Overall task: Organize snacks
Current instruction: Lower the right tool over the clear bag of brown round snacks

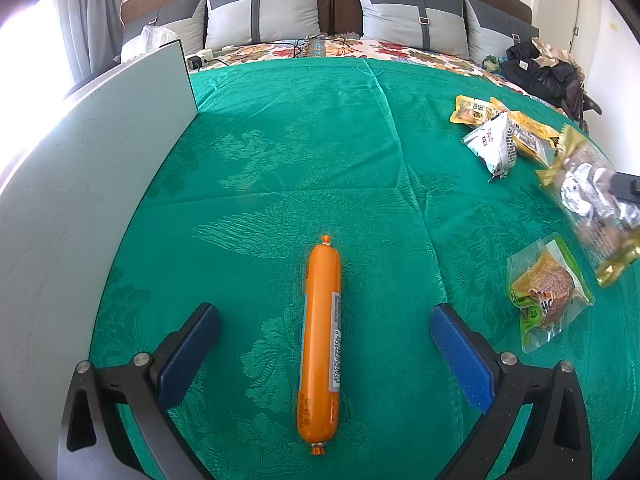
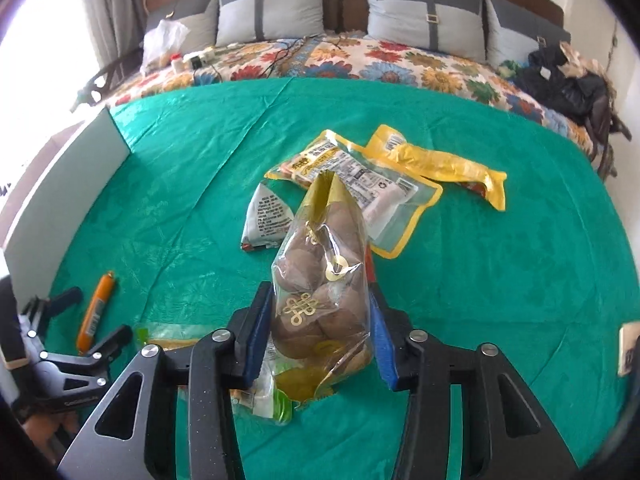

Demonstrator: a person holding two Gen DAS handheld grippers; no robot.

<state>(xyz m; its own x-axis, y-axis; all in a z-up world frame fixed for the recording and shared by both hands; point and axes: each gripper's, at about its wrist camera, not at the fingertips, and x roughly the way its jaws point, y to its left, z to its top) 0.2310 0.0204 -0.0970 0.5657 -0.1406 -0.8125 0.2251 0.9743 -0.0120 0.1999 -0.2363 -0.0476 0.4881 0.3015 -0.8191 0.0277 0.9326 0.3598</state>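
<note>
left wrist view: my left gripper stands spread wide, pads clear of the orange sausage lying between them on the green cloth. a clear pouch holds a brownish snack. at the right edge a bag is blurred.

right wrist view: my right gripper is clamped on the clear bag of brown rounds; the bag hides part of the yellow packets behind it.

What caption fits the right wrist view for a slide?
Right gripper shut on a clear bag of brown snacks above the green cloth.
</note>
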